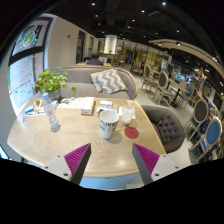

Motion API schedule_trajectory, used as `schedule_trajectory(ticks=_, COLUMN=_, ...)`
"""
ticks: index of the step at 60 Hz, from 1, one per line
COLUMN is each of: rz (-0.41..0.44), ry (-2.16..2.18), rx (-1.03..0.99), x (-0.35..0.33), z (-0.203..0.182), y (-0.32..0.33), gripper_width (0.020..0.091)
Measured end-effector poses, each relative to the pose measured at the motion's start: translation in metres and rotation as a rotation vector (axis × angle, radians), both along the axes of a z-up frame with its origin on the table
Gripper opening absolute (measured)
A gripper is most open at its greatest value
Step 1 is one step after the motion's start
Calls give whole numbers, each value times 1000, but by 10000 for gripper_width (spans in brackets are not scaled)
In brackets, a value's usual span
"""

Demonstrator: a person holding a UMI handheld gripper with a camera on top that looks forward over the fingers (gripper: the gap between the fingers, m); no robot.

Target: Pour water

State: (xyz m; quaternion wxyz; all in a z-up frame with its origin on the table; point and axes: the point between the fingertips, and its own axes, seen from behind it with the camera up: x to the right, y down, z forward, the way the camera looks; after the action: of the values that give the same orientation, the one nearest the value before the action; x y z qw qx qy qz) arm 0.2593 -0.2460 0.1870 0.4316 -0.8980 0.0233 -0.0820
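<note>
A white mug (108, 123) stands on the round wooden table (70, 140), beyond my fingers and a little to the right of the middle. A clear water bottle (52, 113) stands further left on the table, in front of a potted plant. My gripper (111, 160) hovers above the near edge of the table with its fingers wide apart. The magenta pads (77, 157) face each other with only bare tabletop between them. Nothing is held.
A red coaster (131, 131) lies right of the mug. A green potted plant (50, 84) stands at the table's left, a book (82, 105) and a tissue box (106, 104) at the far side. A grey sofa (110, 80) and an armchair (168, 125) ring the table.
</note>
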Motion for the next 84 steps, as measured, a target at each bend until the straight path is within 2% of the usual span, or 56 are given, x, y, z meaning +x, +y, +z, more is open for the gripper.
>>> schedule_trajectory(ticks=16, rz=13, ry=19, rx=-15, x=-27, z=-12, y=5, gripper_width=856)
schedule_trajectory(ticks=30, rz=93, ry=88, rx=26, x=-131, z=-27, y=34, gripper_width=859)
schedule_trajectory(ticks=47, rz=162, ry=170, rx=102, x=-274, z=-70, y=133, gripper_width=860)
schedule_trajectory(ticks=64, rz=111, ry=154, rx=177, x=-303, z=-128, y=240, gripper_width=858)
schedule_trajectory(ticks=67, rz=106, ry=149, rx=196, x=-303, z=-133, y=255, gripper_width=840)
schedule_trajectory(ticks=72, rz=111, ry=134, rx=220, x=-304, z=-139, y=270, gripper_width=770)
schedule_trajectory(ticks=79, rz=137, ry=117, rx=231, x=-308, z=-151, y=283, gripper_width=573)
schedule_trajectory(ticks=81, rz=143, ry=120, rx=239, x=-310, z=-150, y=285, gripper_width=492)
schedule_trajectory(ticks=84, rz=138, ry=102, rx=245, x=-308, z=-151, y=287, gripper_width=464)
